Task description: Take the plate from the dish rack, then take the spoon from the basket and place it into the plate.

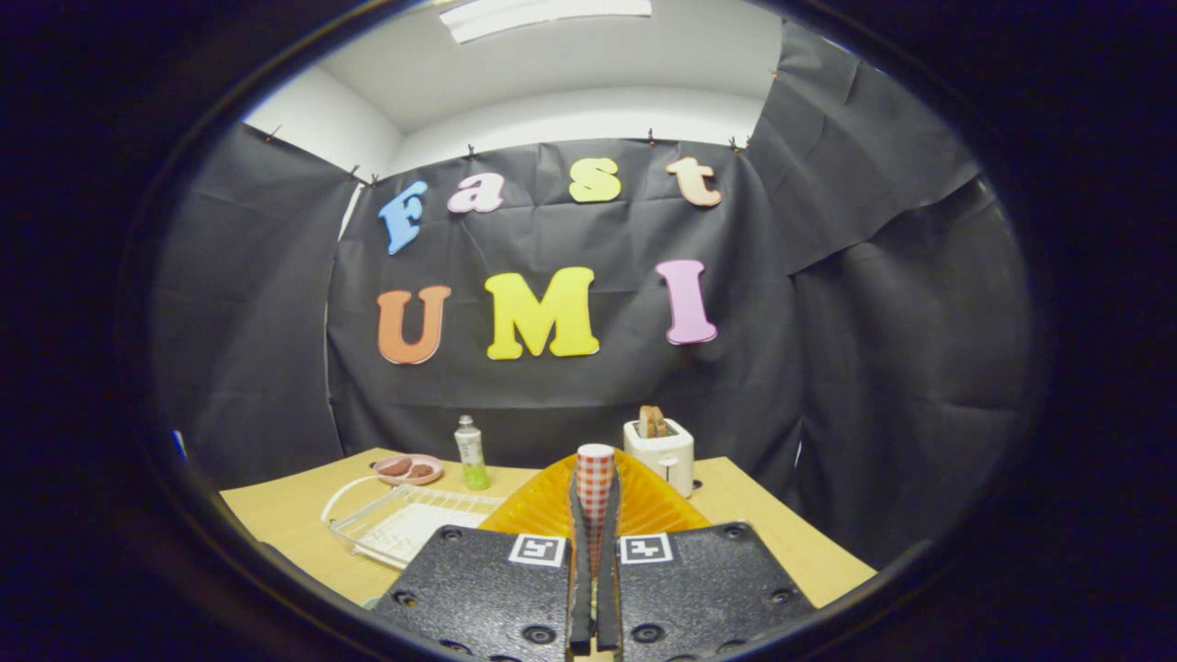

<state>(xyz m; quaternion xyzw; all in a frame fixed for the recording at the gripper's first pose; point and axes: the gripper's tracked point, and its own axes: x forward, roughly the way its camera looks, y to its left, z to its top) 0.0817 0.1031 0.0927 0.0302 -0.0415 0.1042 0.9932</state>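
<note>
The gripper (595,515) has its fingers nearly closed on the checked handle of the spoon (595,478), held upright over the orange plate (644,506). The rack (405,524) lies at ten o'clock from the fingertips, the toaster (660,452) at one o'clock.

1. We can't read any words or numbers on the table stuff; the bottle (471,452) label's too small.
2. The only signs we spot are square coded tags (538,550), one per finger on the gripper (595,483), which is pinching the checkered spoon (595,460).
</note>
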